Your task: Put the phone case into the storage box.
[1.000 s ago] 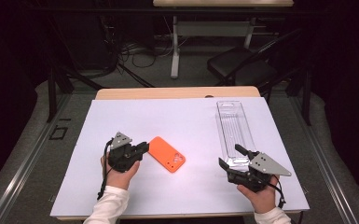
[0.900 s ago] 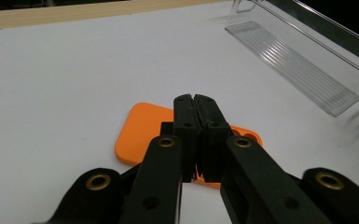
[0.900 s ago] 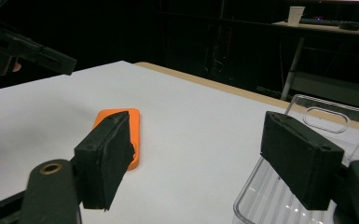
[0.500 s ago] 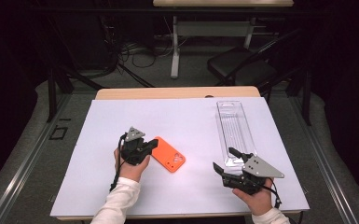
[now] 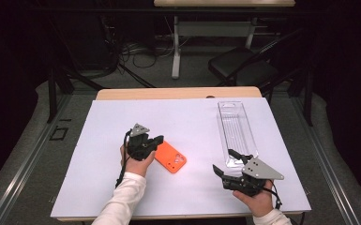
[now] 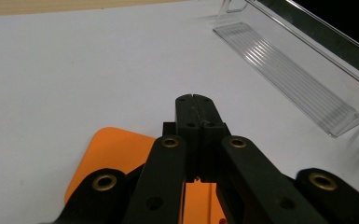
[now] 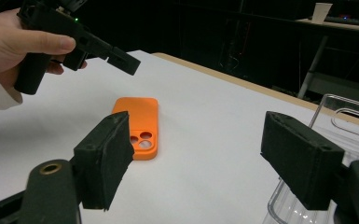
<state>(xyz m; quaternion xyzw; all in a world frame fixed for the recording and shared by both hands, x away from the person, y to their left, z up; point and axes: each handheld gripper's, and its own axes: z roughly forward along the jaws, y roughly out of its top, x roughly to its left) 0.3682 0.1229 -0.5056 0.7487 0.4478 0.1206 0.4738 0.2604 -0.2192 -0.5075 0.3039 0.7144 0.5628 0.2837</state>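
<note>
An orange phone case (image 5: 171,159) lies camera-holes up on the white sheet, left of centre. My left gripper (image 5: 158,140) hovers over its left end, shut, jaws pressed together with nothing between them. In the left gripper view the closed tips (image 6: 196,100) point past the phone case (image 6: 112,154) toward the clear plastic tray (image 6: 298,74). My right gripper (image 5: 222,161) sits near the front right, open and empty. The right gripper view has the wide jaws of the right gripper (image 7: 205,158) framing the phone case (image 7: 137,126), with the left gripper (image 7: 121,60) above it.
A long clear plastic tray (image 5: 236,131) lies at the right, its near end just beyond the right gripper. The white sheet (image 5: 192,117) covers a wooden table whose far edge (image 5: 178,93) shows. A dark chair (image 5: 244,70) and cables are on the floor beyond.
My left hand has moved right and slightly away, bringing its gripper over the phone case's left end. The right gripper has barely shifted.
</note>
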